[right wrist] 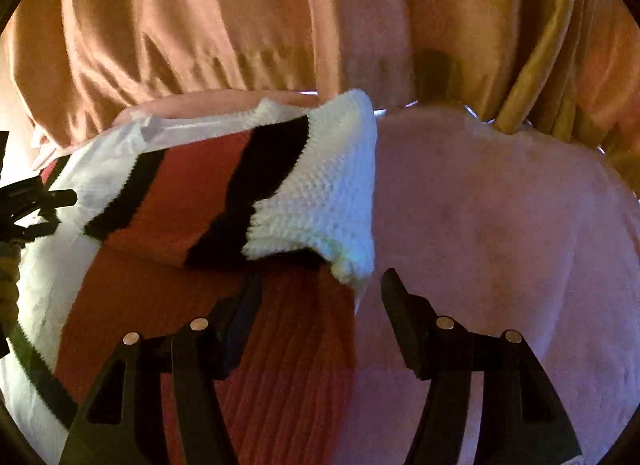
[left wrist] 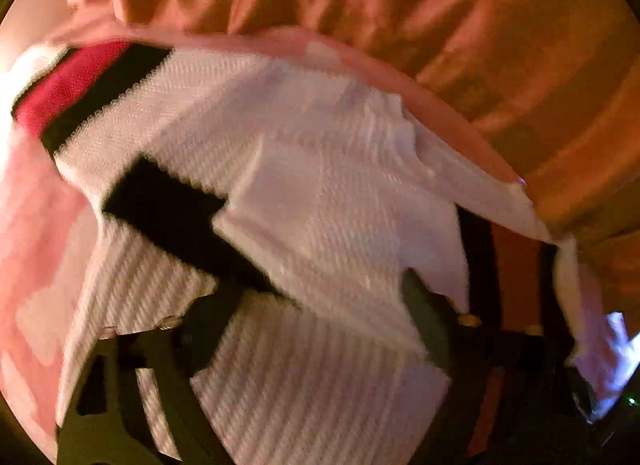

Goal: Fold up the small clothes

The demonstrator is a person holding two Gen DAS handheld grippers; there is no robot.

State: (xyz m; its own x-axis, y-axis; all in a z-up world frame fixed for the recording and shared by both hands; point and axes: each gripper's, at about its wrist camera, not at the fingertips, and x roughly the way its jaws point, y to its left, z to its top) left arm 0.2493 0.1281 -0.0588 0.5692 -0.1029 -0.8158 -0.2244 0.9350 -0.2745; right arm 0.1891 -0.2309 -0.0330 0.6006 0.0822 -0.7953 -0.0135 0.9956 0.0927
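Observation:
A small knit sweater, white with red and black stripes, lies on a pink blanket. In the left wrist view the sweater (left wrist: 320, 193) fills the frame, blurred, and drapes over my left gripper (left wrist: 324, 301); the jaws stand apart with white knit between them. In the right wrist view the sweater (right wrist: 192, 201) lies left of centre with a striped sleeve folded across it, its white cuff (right wrist: 332, 193) just beyond my right gripper (right wrist: 320, 285). The right gripper is open, its left finger over the red knit, its right finger over bare blanket. The left gripper (right wrist: 32, 205) shows at the left edge.
The pink blanket (right wrist: 500, 245) covers the surface to the right of the sweater. Orange and yellow curtains (right wrist: 240, 25) hang close behind the far edge of the surface. They also fill the top in the left wrist view (left wrist: 440, 25).

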